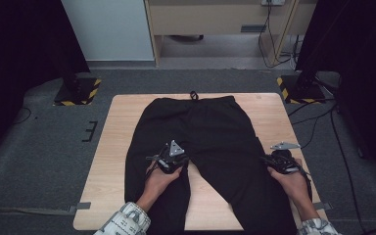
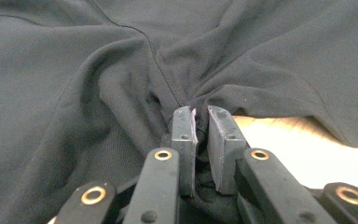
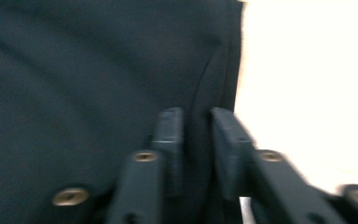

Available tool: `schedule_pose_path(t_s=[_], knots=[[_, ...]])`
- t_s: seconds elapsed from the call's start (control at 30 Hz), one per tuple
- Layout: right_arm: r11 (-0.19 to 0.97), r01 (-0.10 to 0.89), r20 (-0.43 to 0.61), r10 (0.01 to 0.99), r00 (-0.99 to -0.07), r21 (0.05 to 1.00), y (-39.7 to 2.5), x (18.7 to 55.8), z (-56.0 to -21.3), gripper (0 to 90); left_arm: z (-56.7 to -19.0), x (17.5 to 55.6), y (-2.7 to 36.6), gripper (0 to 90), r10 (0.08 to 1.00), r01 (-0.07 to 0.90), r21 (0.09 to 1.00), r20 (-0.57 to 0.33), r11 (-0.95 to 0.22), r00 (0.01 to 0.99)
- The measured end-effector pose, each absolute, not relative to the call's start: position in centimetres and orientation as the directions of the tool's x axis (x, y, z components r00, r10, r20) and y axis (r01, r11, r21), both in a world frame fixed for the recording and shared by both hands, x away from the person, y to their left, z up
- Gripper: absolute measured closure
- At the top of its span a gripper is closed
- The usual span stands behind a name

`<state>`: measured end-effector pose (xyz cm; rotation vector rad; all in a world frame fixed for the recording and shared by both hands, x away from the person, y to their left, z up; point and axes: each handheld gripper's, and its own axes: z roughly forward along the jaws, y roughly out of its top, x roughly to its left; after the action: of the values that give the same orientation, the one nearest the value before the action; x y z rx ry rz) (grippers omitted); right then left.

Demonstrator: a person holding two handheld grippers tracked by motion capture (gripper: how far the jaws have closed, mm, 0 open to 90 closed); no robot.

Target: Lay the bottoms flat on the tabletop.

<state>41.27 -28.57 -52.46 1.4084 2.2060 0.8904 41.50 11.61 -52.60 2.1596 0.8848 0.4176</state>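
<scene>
In the high view, I see the black trousers [image 1: 203, 147] lying flat and unfolded on the desk [image 1: 115, 147], waistband at the far edge, both legs running toward the near edge. My left gripper [image 1: 172, 159] sits at the inner edge of the left-hand leg, just below the crotch; my right gripper [image 1: 280, 159] sits at the outer edge of the right-hand leg. No fold is visible, so I judge the work to be at its first step: grasp secured, every fold left to do. In the left gripper view, the left gripper [image 2: 201, 122] has its jaws drawn close on a bunched ridge of trouser fabric [image 2: 98, 84] near the crotch seam, so I treat it as clamped on cloth; bare desk [image 2: 298, 140] shows to the right of it. In the right gripper view, which is blurred, the right gripper [image 3: 196, 126] straddles the hemmed side edge of the trousers [image 3: 74, 70] with cloth between the jaws; I read it as clamped on that edge, with bright desk surface [image 3: 307, 70] beyond.
</scene>
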Motion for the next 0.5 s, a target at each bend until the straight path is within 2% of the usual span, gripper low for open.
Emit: schedule_pose_path(t_s=[0.03,0.1,0.17,0.3,0.4,0.47,0.5], knots=[[0.309,0.663,0.023,0.897,-0.442,0.682,-28.5,41.0,-52.4,83.8,-52.6,41.5,11.6,80.2,0.705,0.46,0.75,0.013,-0.475,0.709],[0.31,0.662,0.027,0.894,-0.447,0.682,-28.5,40.4,-52.4,87.5,-52.5,41.5,11.6,80.2,0.7,0.457,0.751,0.009,-0.477,0.714],[0.275,0.677,0.069,0.898,-0.435,0.682,-28.6,39.2,-52.5,88.0,-52.4,41.4,11.7,79.6,0.698,0.455,0.749,0.015,-0.482,0.716],[0.278,0.689,0.082,0.894,-0.441,0.67,-28.8,36.8,-52.3,87.6,-52.5,41.4,11.5,76.8,0.695,0.454,0.747,0.013,-0.485,0.719],[0.319,0.695,0.071,0.88,-0.469,0.644,-28.5,35.8,-51.8,78.3,-52.6,41.3,11.3,76.6,0.689,0.451,0.745,0.017,-0.493,0.724],[0.332,0.671,0.055,0.872,-0.486,0.663,-28.3,36.1,-51.5,72.2,-52.7,41.3,11.1,76.9,0.689,0.451,0.739,0.025,-0.501,0.725],[0.332,0.671,0.055,0.872,-0.486,0.663,-28.3,36.1,-51.5,72.2,-52.7,41.3,11.1,77.2,0.689,0.451,0.739,0.025,-0.501,0.725]])
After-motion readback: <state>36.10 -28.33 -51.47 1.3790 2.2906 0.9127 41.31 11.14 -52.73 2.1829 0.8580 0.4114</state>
